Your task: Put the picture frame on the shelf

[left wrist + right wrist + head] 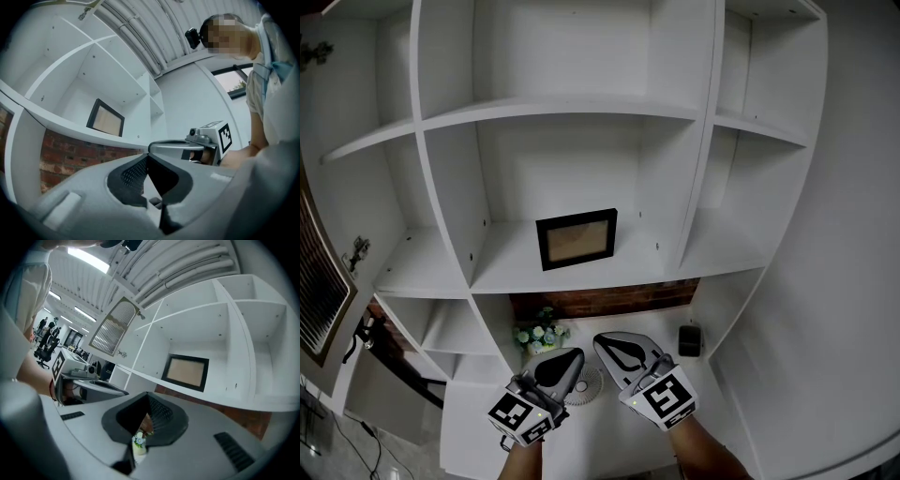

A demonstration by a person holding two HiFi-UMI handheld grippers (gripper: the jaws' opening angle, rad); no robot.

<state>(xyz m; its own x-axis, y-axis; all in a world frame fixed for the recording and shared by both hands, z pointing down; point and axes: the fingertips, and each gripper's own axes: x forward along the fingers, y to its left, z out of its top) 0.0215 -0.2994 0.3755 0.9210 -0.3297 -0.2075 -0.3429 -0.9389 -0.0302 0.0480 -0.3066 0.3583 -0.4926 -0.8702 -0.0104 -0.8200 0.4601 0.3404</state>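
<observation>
the left gripper is shut tight with nothing in it. the right gripper is shut too and holds nothing. they are side by side, lower than the picture frame. the picture frame stands on the white shelf, in the middle box. below the picture frame are red bricks, little flowers and a small black box.
</observation>
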